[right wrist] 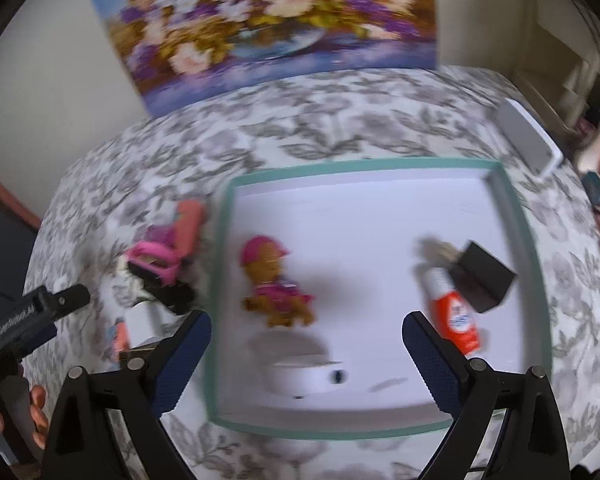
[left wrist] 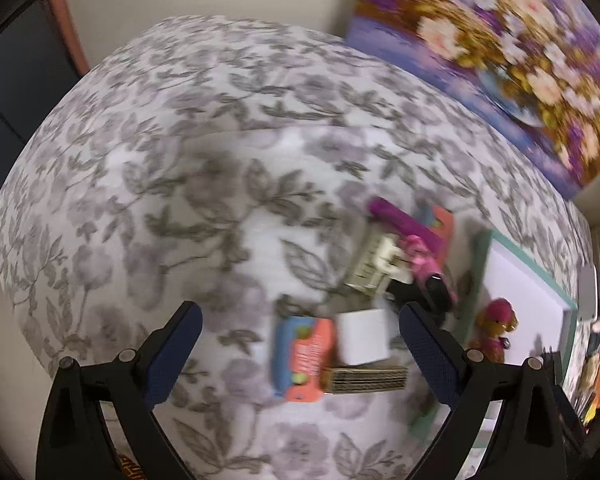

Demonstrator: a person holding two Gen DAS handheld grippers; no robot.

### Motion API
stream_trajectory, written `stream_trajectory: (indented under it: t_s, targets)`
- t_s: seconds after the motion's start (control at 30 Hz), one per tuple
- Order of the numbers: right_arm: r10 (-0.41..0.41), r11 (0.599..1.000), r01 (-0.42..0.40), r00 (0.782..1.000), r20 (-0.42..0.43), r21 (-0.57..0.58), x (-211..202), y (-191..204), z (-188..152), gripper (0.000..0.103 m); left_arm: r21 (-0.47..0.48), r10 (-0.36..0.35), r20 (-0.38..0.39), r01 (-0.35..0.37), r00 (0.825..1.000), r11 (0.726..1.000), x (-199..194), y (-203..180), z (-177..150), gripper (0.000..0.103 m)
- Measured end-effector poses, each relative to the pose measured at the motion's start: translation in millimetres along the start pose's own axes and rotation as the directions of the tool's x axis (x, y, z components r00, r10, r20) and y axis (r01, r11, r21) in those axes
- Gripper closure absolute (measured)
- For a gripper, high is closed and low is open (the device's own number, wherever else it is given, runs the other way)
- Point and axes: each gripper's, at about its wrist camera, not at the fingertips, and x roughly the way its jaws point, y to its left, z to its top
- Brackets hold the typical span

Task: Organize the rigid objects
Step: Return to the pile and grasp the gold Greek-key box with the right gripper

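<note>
with both the left gripper point(left wrist: 300, 356) and right gripper point(right wrist: 306, 358) wide open and empty, lower the left squarely over the white box point(left wrist: 362, 336), lower centre-right, beside the tray point(left wrist: 478, 264).

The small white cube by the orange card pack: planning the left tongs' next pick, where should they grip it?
Probably across the small white cube's two flat opposite sides, coming from above. It sits between the orange card pack and corrugated cardboard piece, so low side access looks crowded. Blur hides finer detail.
</note>
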Motion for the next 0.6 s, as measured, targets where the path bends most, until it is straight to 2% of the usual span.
stream_trajectory:
  t_s: [0.3, 0.47, 0.6]
  targets:
    - [0.111, 0.978, -0.125, 0.990, -0.088, -0.169, 22.5, 88.8, -19.5, 0.005, -0.087, 0.038, -0.076, -0.045, 0.996, 0.995, 26.2, 49.1, -4.9, 0.004]
    - [0.193, 0.967, -0.218, 0.965, -0.177, -0.133, 42.7, 114.3, -30.5, 0.005, -0.110, 0.039, -0.110, -0.051, 0.993, 0.993, 39.5, 63.9, -8.1, 0.004]
    - [0.172, 0.968, -0.203, 0.965, -0.197, -0.147, 54.2, 127.0, -38.4, 0.005, -0.126, 0.025, -0.142, -0.043, 0.990, 0.991, 50.4, 69.6, -9.7, 0.004]
